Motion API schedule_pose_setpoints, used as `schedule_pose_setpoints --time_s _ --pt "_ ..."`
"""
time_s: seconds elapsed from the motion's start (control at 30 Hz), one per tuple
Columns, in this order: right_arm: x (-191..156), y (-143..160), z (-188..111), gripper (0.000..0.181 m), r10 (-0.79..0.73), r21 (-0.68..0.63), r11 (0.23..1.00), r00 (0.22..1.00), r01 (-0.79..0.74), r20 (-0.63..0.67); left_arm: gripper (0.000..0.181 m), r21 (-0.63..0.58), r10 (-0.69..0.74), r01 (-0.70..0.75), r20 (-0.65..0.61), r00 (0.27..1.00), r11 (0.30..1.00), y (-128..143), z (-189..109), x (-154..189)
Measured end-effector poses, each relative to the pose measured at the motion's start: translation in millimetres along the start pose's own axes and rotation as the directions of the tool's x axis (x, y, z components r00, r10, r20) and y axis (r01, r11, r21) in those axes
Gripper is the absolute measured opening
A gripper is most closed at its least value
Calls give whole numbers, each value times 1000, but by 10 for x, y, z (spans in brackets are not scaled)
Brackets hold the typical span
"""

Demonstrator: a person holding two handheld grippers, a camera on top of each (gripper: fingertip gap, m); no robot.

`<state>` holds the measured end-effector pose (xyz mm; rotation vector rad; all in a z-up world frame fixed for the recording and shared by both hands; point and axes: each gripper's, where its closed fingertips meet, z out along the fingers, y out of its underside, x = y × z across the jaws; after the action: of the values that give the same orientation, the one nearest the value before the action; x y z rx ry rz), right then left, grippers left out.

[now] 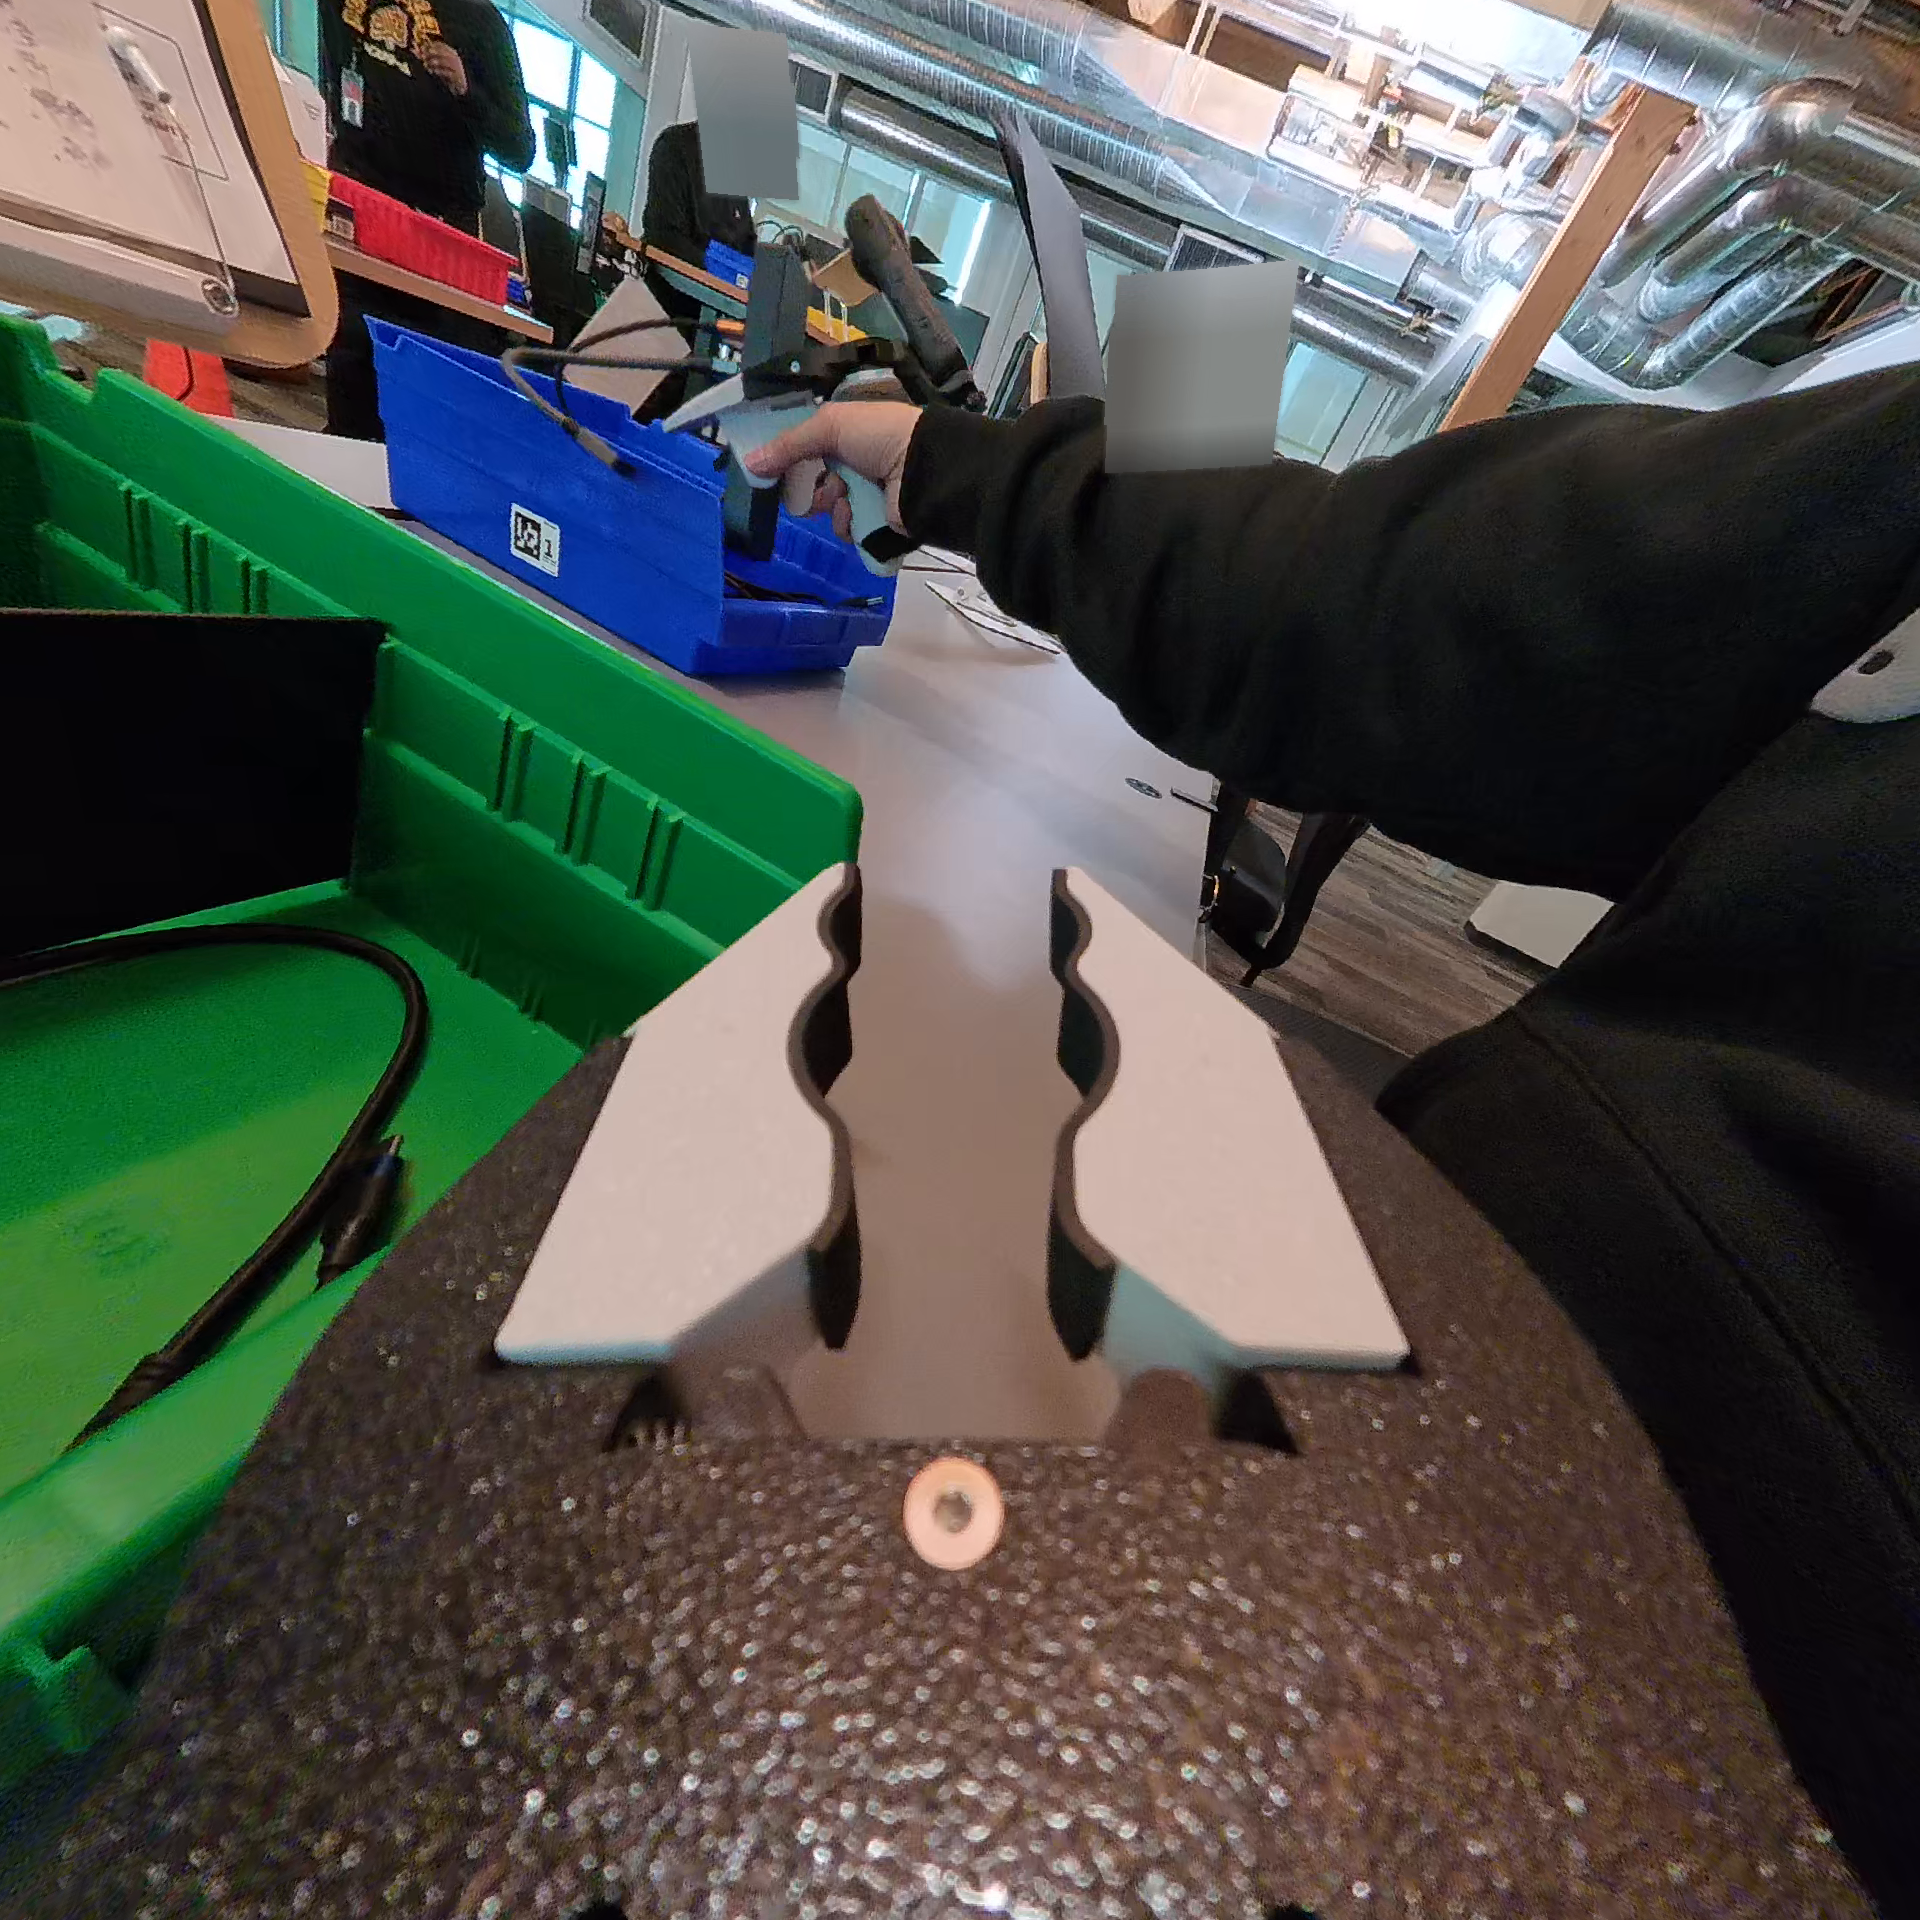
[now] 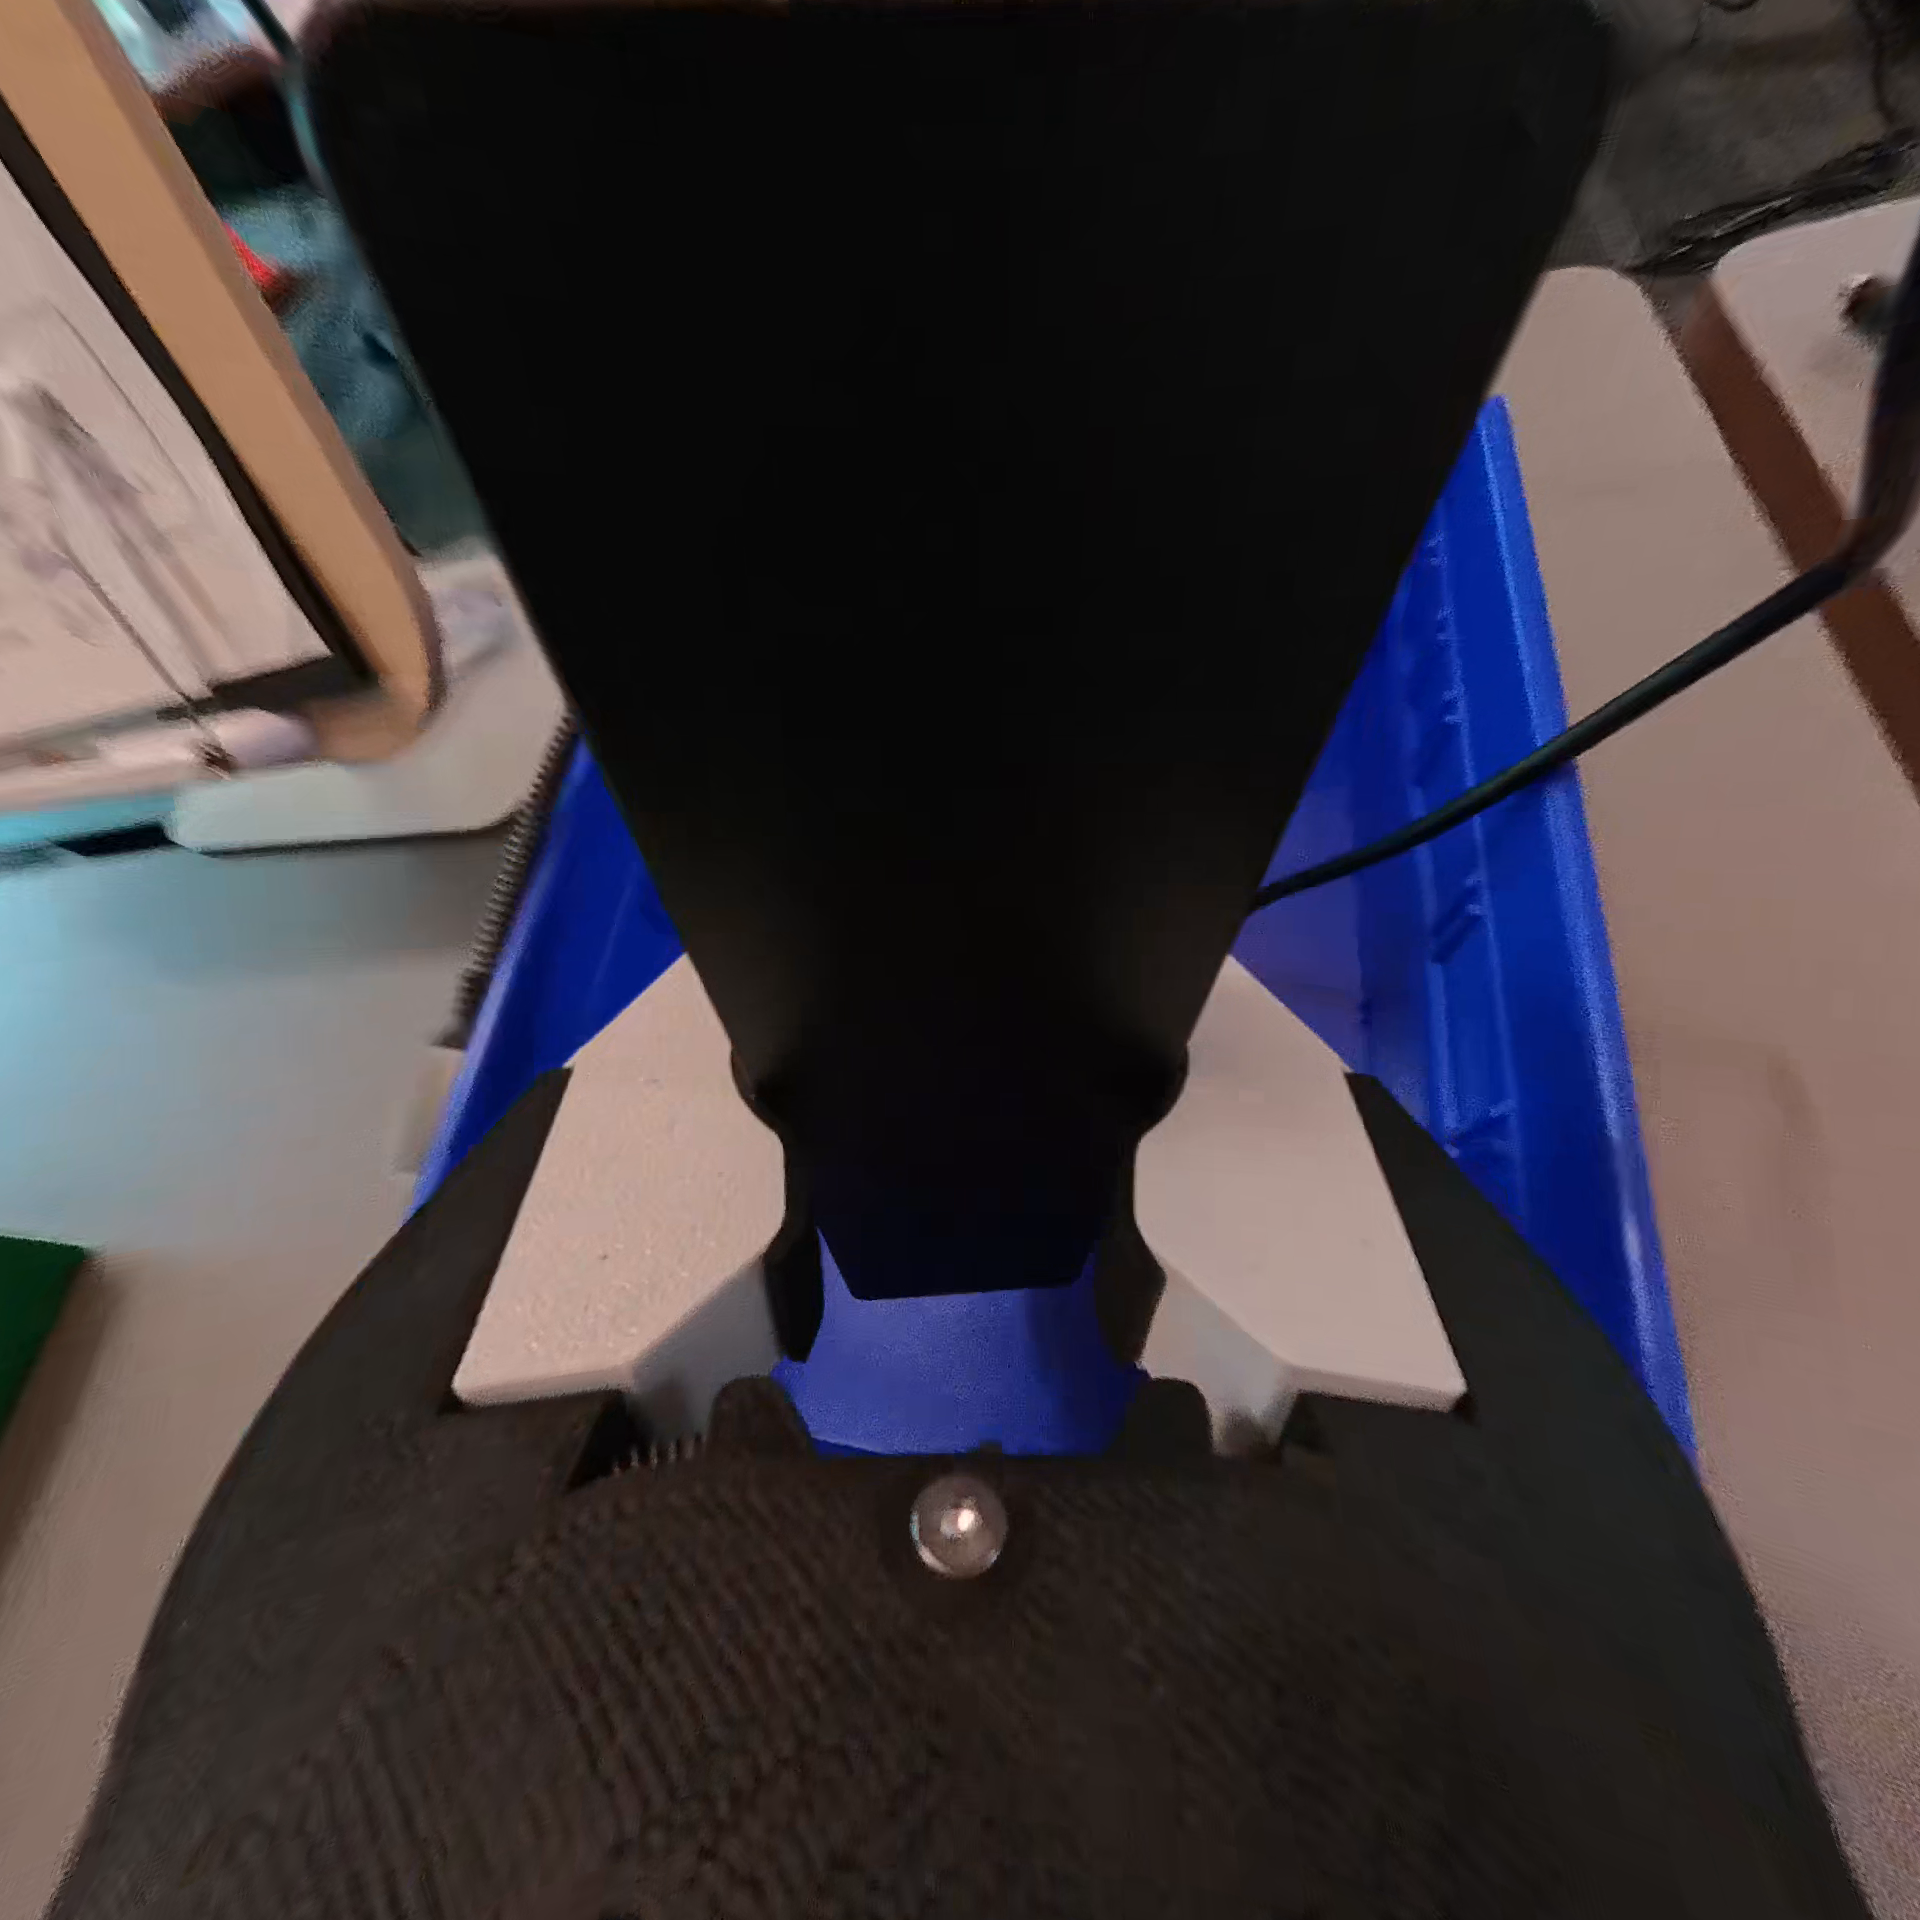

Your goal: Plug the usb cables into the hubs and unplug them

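My left gripper is open and empty, above the grey table's edge, beside a green bin. In that bin lie a black cable with its plug free, and a black box. My right gripper is shut on a flat black hub, which fills most of the right wrist view. It holds the hub over a blue bin. The left wrist view shows this gripper far off in a hand over the blue bin, with dark cables hanging from it.
A thin black cable runs over the blue bin's right wall. A black sleeve crosses above the grey table. A whiteboard stands at the far left. People stand behind the table. White paper pieces lie beside the blue bin.
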<state>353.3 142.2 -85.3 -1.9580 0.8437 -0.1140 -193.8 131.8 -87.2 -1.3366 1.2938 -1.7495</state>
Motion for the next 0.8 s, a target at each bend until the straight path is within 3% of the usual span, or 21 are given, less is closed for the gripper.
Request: schedule_pose_setpoints --time_s 0.2,0.43,0.53,0.8 --pt "-91 -262 -170 63 245 108 953 932 -282 269 34 8 -6 6 2 1000 1000 -11 -9 -9" --pt "344 1 -200 63 145 35 989 989 -146 31 34 5 -11 11 0 1000 1000 -5 -5 -12" --pt "532 149 -187 63 7 -41 999 991 -12 -131 34 2 -16 16 -1 1000 1000 -1 -2 -16" --pt "263 271 -121 74 -215 -130 971 970 200 -114 34 -3 18 -18 -1 1000 1000 10 12 27"
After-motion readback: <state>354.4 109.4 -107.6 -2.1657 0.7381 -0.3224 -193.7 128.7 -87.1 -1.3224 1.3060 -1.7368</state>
